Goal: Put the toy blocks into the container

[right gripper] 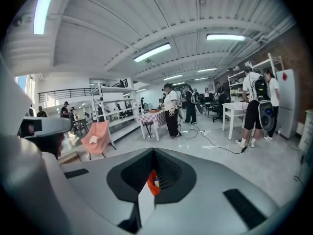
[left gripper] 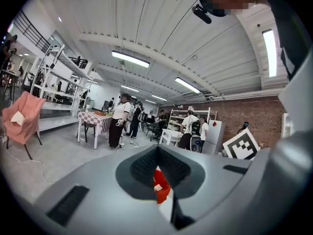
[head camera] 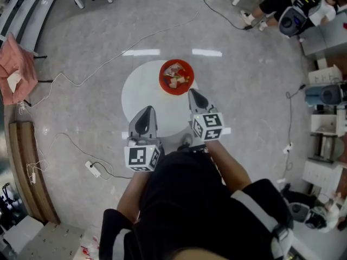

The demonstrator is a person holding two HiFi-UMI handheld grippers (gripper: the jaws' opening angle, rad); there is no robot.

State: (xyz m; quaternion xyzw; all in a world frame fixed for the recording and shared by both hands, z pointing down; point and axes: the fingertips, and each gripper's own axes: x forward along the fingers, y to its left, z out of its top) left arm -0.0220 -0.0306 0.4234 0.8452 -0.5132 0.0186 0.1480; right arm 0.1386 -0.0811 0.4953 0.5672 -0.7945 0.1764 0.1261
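Observation:
A red bowl (head camera: 164, 69) stands at the far right of a small round white table (head camera: 141, 91), with several toy blocks (head camera: 176, 80) lying in it. No loose block shows on the tabletop. My left gripper (head camera: 145, 114) hangs over the table's near edge, jaws together and nothing in them. My right gripper (head camera: 194, 95) is shut and empty too, its tip just short of the bowl's near rim. In the left gripper view, a slit between the closed jaws shows a sliver of the red bowl (left gripper: 159, 182). The right gripper view shows the same bowl (right gripper: 152, 186) through its slit.
Cables run across the grey floor, with a power strip (head camera: 93, 168) at the near left. A pink chair (head camera: 16, 64) stands at far left. A seated person (head camera: 282, 4) and equipment racks (head camera: 325, 129) fill the right side. Several people stand by tables (left gripper: 98, 121) farther off.

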